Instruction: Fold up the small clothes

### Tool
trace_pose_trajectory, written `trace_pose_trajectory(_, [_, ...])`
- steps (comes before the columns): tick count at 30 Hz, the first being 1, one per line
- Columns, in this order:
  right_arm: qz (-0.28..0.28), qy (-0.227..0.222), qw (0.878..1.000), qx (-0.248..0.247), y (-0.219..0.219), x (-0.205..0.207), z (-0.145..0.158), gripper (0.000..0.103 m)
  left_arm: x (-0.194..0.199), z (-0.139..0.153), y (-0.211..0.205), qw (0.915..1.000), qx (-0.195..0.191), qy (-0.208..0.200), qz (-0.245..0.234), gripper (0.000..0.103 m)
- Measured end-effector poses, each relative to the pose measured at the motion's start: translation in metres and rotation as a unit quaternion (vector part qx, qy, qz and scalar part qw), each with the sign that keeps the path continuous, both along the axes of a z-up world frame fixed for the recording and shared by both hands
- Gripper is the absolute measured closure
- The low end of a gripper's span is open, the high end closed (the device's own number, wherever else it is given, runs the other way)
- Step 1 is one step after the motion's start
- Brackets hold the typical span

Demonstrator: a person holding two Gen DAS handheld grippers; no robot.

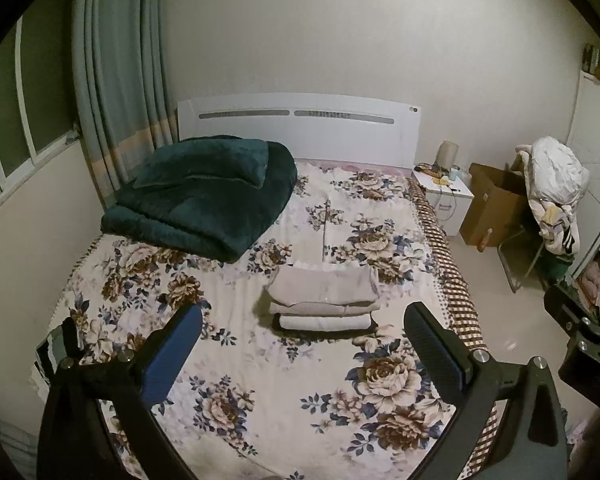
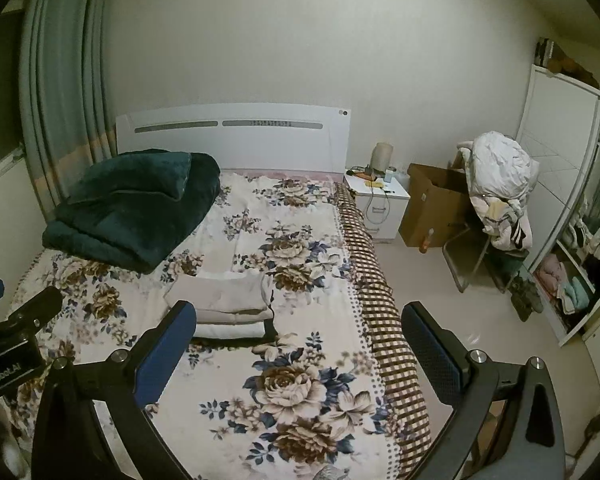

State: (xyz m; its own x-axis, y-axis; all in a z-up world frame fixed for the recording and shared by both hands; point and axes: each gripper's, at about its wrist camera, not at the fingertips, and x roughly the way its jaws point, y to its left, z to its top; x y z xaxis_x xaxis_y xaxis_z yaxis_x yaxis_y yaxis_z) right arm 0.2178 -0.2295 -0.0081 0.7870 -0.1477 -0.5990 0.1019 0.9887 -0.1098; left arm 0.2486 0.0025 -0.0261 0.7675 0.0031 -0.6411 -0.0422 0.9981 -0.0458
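A pile of folded clothes (image 1: 324, 300) (image 2: 224, 308) lies on the bed (image 1: 260, 400) (image 2: 300, 420), near its middle. The top piece is light grey, there is more grey under it, then a white piece, and a dark one at the bottom. The pile is longer than it is deep. Its long side runs across the bed, from one side to the other, the same way as the headboard (image 1: 300, 128) (image 2: 236, 140). Its folded edges face the foot of the bed.

The bed has a flower sheet. A big dark green blanket (image 1: 204, 200) (image 2: 136, 204) lies folded past the pile, just in front of the headboard, on the curtain (image 1: 116, 80) (image 2: 60, 80) side. It does not touch the pile.

The left gripper (image 1: 304, 356) is up in the air on the near side of the pile. Its fingers (image 1: 172, 356) are spread wide and hold nothing. The right gripper (image 2: 300, 356) is up too, near the pile, over the bed's checked edge. Its fingers (image 2: 164, 356) are wide and hold nothing.

Beside the headboard stands a white nightstand (image 1: 446, 196) (image 2: 380, 204). Past it is a brown box (image 1: 492, 208) (image 2: 432, 208), then a chair (image 1: 552, 208) (image 2: 496, 196) piled with clothes.
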Motion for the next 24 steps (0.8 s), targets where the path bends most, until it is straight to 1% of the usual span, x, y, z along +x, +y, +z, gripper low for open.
trace_pose_trajectory(9, [0.002,-0.006,1.000,0.009,-0.002,-0.014,0.009,0.000,-0.012,0.008,-0.002,0.9999,0.004,-0.013,-0.003,0.000])
trace_pose_trajectory(15, [0.011,-0.004,1.000,0.016,0.004,-0.008,0.015,0.000,-0.013,0.008,-0.002,0.9999,0.001,-0.013,-0.002,0.000])
trace_pose_trajectory(24, [0.008,0.002,1.000,0.021,0.002,-0.004,0.014,0.000,-0.015,0.008,-0.003,0.9999,0.002,-0.010,-0.003,0.000])
